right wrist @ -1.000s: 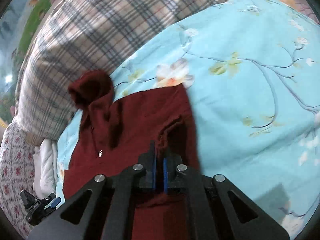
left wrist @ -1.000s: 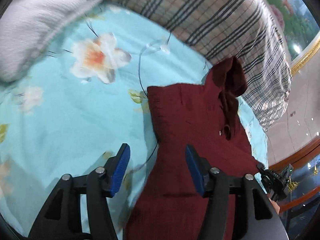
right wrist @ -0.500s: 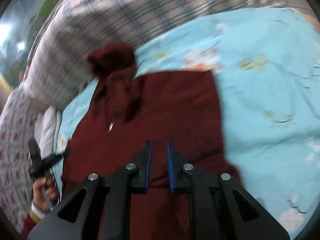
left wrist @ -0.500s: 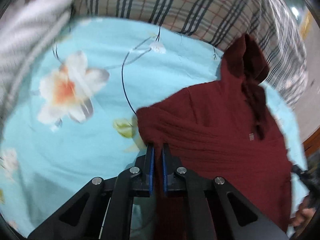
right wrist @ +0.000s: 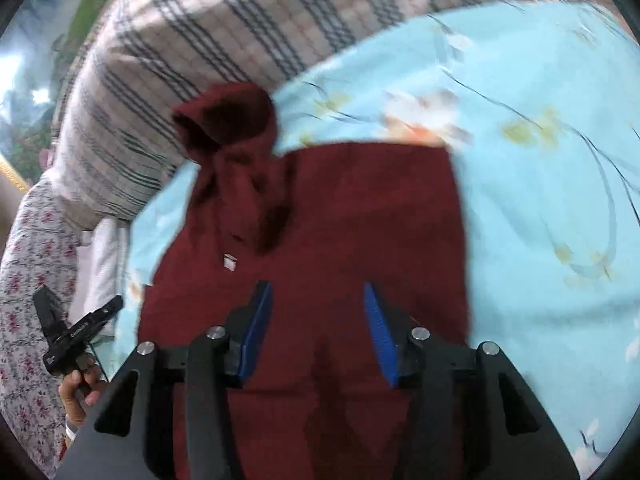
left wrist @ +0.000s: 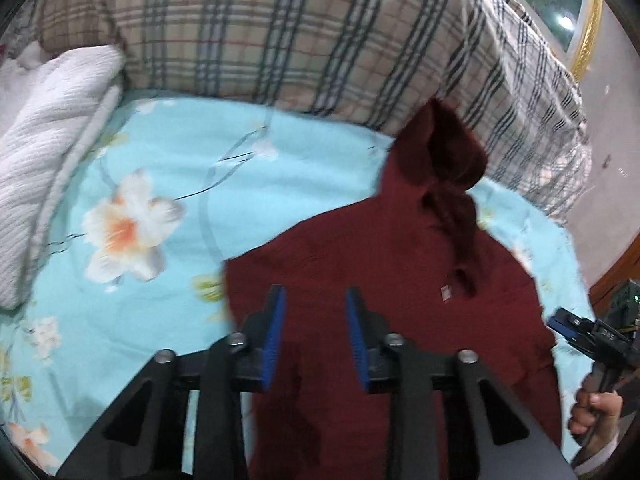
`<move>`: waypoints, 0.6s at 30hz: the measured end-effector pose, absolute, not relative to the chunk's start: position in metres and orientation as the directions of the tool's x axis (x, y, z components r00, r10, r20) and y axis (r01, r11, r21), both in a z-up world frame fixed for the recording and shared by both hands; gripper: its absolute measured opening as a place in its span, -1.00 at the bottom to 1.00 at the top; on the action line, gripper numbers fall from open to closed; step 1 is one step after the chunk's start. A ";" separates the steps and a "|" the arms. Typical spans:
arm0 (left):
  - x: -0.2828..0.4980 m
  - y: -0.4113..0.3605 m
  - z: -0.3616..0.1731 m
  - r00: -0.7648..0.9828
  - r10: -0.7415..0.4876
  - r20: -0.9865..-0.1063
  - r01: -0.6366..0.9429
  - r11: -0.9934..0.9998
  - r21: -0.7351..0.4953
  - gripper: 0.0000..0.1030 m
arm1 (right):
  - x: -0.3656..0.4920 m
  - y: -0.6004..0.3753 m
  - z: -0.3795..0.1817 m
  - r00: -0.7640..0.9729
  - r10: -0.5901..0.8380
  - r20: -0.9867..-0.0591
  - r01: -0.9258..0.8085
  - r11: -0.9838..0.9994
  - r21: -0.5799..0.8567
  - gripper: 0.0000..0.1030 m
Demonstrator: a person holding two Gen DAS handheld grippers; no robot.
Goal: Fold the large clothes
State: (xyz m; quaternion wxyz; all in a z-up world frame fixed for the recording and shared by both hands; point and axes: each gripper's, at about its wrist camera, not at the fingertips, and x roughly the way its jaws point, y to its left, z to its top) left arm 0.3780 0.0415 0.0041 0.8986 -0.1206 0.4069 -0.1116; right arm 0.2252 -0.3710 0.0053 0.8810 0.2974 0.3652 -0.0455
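Observation:
A dark red hooded sweater lies flat on a light blue flowered bedsheet, its hood against a plaid pillow. It also shows in the right wrist view, sides folded in. My left gripper is open and empty, its blue pads just above the sweater's left part. My right gripper is open and empty above the sweater's middle. The right gripper shows at the right edge of the left wrist view; the left gripper shows at the left of the right wrist view.
A large plaid pillow runs along the head of the bed. A white ribbed blanket lies at the left. A flower-print cloth is at the bed's edge. A wooden floor edge shows on the right.
Both grippers were shut on the sweater's folded edges and have opened and let go. The sweater's sides now lie folded in flat. Both grippers have pulled back slightly.

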 end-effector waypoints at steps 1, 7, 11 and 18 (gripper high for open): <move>0.385 0.035 0.005 0.638 -0.306 -0.706 0.103 0.943 -0.316 -0.12 | 0.235 -0.367 0.010 0.734 0.140 -0.664 0.279 0.829 0.484 -0.05; 0.449 -0.014 0.002 0.617 -0.339 -0.710 0.124 0.933 -0.337 0.15 | 0.326 -0.344 0.031 0.737 0.163 -0.656 0.160 0.901 0.403 0.06; 0.502 -0.044 -0.004 0.594 -0.366 -0.716 0.152 0.925 -0.347 0.33 | 0.386 -0.347 0.032 0.731 0.132 -0.669 0.141 0.931 0.337 0.44; 0.591 -0.092 -0.007 0.610 -0.349 -0.712 0.171 0.935 -0.312 0.44 | 0.452 -0.363 0.021 0.719 0.089 -0.689 0.126 0.959 0.255 0.02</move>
